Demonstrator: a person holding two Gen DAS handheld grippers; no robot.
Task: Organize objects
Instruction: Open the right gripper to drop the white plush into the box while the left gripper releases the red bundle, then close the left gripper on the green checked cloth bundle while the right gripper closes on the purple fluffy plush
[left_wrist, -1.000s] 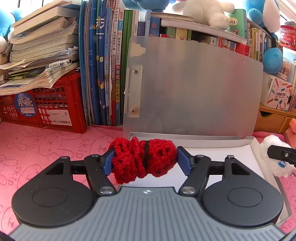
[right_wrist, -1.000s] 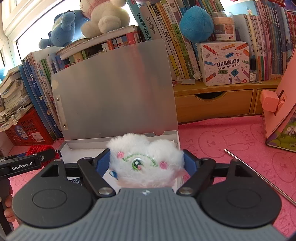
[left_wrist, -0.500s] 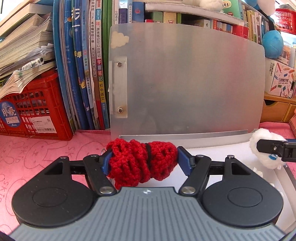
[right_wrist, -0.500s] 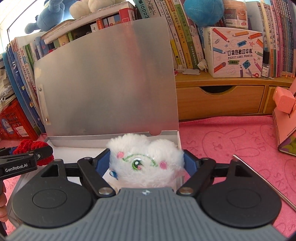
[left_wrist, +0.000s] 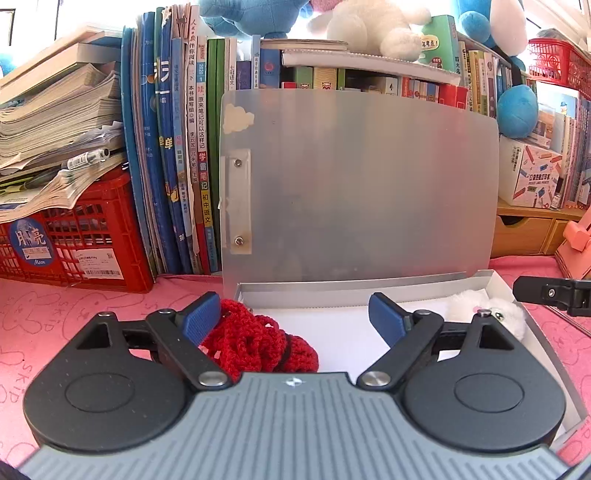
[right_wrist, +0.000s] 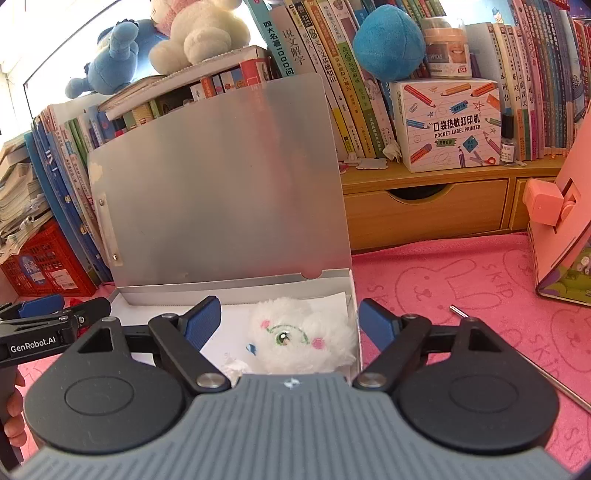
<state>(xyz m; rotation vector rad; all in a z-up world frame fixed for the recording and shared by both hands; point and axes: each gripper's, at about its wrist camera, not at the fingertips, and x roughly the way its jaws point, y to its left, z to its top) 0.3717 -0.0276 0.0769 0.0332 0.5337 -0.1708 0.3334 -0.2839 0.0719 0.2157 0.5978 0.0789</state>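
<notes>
A shallow white box (left_wrist: 417, 284) with its grey lid (left_wrist: 362, 184) propped upright sits on the pink mat. My left gripper (left_wrist: 293, 317) hangs over the box's left end, jaws opening. A red crochet piece (left_wrist: 258, 345) lies below, resting against the left pad, clear of the right one. My right gripper (right_wrist: 290, 319) hovers over the box's right end (right_wrist: 352, 291), jaws opening wide. The white fluffy toy (right_wrist: 299, 338) with a green eye lies in the box between the pads, touching neither. That toy (left_wrist: 487, 314) also shows in the left wrist view, by the other gripper's tip (left_wrist: 550, 293).
Books (left_wrist: 177, 158) and a red crate (left_wrist: 70, 240) stand behind the box on the left. A wooden drawer unit (right_wrist: 424, 210) with a label-printer carton (right_wrist: 448, 123) is at back right. A pink stand (right_wrist: 565, 229) and a thin metal rod (right_wrist: 517, 358) lie to the right.
Both grippers opened. The red crochet piece dropped out of the left grip onto the box's left end. The white toy settled from the right grip into the box's right end.
</notes>
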